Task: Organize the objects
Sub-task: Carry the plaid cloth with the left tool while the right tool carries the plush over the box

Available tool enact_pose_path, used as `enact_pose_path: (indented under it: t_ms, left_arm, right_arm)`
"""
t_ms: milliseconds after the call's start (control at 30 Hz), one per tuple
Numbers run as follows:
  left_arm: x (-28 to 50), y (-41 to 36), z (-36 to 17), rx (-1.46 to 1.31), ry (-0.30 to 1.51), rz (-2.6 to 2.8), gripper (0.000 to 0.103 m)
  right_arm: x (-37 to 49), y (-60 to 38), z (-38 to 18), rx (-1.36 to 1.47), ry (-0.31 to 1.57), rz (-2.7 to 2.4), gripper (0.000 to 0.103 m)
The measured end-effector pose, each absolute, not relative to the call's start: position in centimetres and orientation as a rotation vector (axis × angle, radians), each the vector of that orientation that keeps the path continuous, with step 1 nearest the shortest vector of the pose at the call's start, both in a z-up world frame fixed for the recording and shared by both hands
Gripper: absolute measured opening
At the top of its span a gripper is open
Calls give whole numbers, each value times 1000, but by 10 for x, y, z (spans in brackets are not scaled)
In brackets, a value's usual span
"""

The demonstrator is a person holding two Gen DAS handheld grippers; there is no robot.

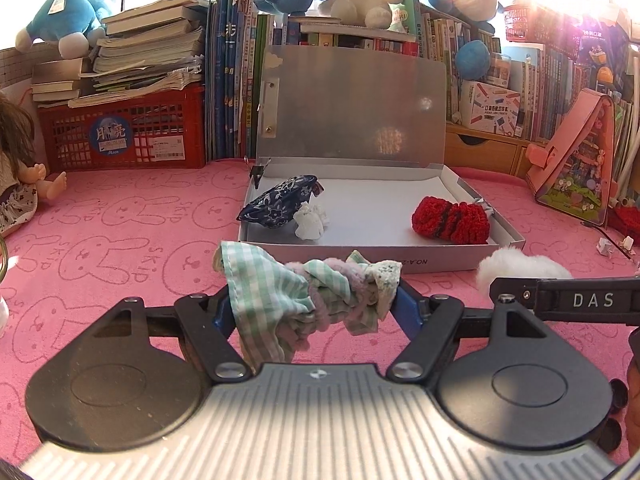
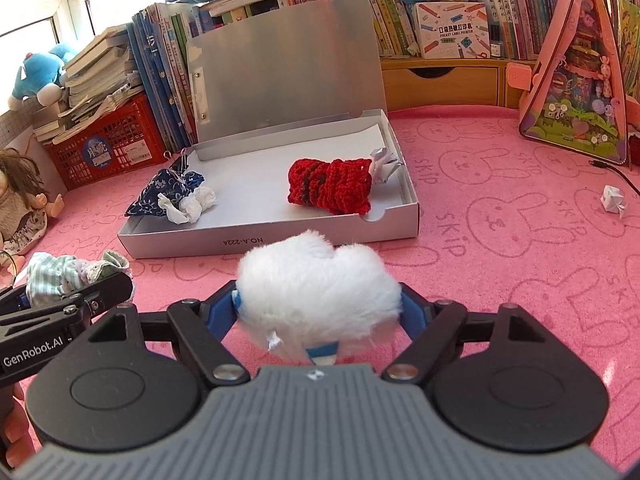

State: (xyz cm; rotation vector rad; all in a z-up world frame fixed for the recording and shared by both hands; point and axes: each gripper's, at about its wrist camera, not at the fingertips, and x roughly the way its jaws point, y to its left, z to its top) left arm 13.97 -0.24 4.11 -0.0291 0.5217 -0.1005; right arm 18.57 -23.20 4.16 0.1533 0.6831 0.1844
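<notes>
Left wrist view looks over the left tool (image 1: 314, 300), whose blue fingers are clamped on a green-checked cloth bundle (image 1: 280, 300) with lilac fluff and lace trim, held just in front of the open grey box (image 1: 400, 266). That box sits on a pink desk (image 1: 120, 240) cover printed with rabbits and the word "SKIP", and its near wall carries upside-down lettering, read in full from the right wrist view as "NO.A-222A". Inside the box, toward its left end, lie a navy floral pouch (image 1: 276, 200) and a crumpled white wad (image 1: 310, 222) touching it; toward its right end lies a red knitted piece (image 1: 452, 218) with dark stripes. In the right wrist view the right tool (image 2: 320, 308) grips a white fluffy toy (image 2: 320, 284) with a blue strap, its fingers pressing into the fur on both sides, just in front of the box's near wall. The right tool's arm shows "DAS" in the left view; the left tool's arm shows "GenRobot.AI" in the right view. Behind the box to the left stands a red crate (image 1: 120, 136) with a round blue sticker reading "Moon" under two large characters, books piled on top. Behind the box to the right, a white carton (image 2: 452, 30) reads "POCKET LABEL PRINTER". A pink triangular toy house (image 2: 576, 80) stands well right of the box, and a doll (image 2: 20, 204) sits well to its left.
</notes>
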Motion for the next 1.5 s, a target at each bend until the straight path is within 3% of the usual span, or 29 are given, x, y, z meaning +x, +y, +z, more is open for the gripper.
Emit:
enact_pose_path:
  t_ms: [667, 1500]
  left_arm:
    - [258, 7, 91, -81, 466, -109, 78]
    - [339, 7, 41, -23, 538, -68, 78]
  right_arm:
    - [278, -257, 90, 174, 627, 173, 81]
    - [360, -250, 41, 197, 690, 203, 81]
